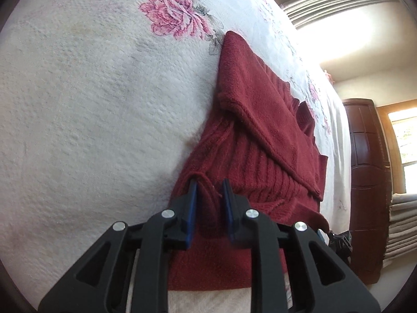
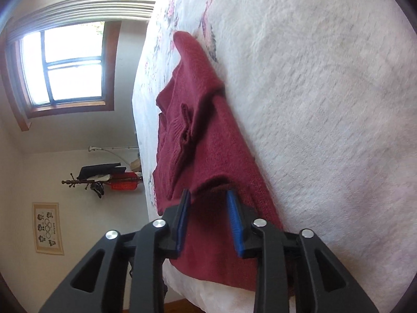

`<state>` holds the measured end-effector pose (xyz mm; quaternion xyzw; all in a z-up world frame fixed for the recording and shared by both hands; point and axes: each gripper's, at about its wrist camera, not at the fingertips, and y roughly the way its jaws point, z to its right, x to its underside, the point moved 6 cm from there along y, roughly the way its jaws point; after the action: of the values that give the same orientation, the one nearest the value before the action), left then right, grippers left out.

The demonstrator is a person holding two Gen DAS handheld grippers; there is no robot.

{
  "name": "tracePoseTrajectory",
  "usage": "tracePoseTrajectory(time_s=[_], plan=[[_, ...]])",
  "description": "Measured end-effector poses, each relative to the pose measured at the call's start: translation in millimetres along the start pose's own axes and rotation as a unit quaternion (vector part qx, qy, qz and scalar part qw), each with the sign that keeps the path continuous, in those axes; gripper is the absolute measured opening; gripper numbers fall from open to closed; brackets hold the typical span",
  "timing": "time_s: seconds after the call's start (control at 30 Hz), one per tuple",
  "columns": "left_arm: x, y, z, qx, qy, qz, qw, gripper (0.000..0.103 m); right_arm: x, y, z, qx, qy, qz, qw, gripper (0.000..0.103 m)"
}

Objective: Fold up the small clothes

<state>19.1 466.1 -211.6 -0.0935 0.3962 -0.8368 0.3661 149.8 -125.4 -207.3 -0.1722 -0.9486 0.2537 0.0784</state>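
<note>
A dark red knitted sweater (image 1: 263,130) lies partly folded on a bed with a white quilted bedspread (image 1: 91,104) printed with pink roses, filling the centre and lower right of the left wrist frame. The left claw (image 1: 209,190), narrowly parted, pinches a bunched ridge of its hem. The right claw (image 2: 208,195), at lower centre of its frame, stands wider, its blue pads astride a lifted edge of the knit.
</note>
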Motion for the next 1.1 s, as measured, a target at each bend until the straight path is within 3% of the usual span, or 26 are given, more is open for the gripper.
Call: tracePoseTrajectory(time_s=[0.07,0.2,0.33,0.5,0.67,0.73,0.87,0.93,1.1], plan=[[1,-13,-5,0.0,-0.003,0.012,0.9999,0.048,0,-14,-1,0.01,-0.011,0.011,1.0,0.043],[6,-27,-15,-0.015,0.003,0.018,0.9997,0.049,7,-34,-7,0.028,-0.05,0.016,0.998,0.043],[6,-23,6,-0.07,0.086,0.025,0.9935,0.049,18,-37,-18,0.055,-0.091,0.012,0.994,0.048],[1,7,40,-0.136,0.196,0.014,0.971,0.052,32,-28,-36,0.072,-0.136,-0.002,0.988,0.049],[-4,40,51,-0.191,0.258,0.0,0.9469,0.051,39,-15,-43,0.099,-0.167,-0.016,0.981,0.049],[-6,47,51,-0.204,0.264,0.0,0.9428,0.046,40,-11,-43,0.109,-0.175,-0.021,0.978,0.049],[-8,46,51,-0.209,0.268,0.013,0.9403,0.01,41,-5,-43,0.134,-0.197,-0.029,0.971,0.049],[-6,40,55,-0.203,0.274,0.027,0.9397,0.005,42,-2,-43,0.144,-0.21,-0.032,0.966,0.049],[10,8,67,-0.163,0.28,0.069,0.9435,0.005,42,2,-57,0.177,-0.27,-0.031,0.946,0.049]])
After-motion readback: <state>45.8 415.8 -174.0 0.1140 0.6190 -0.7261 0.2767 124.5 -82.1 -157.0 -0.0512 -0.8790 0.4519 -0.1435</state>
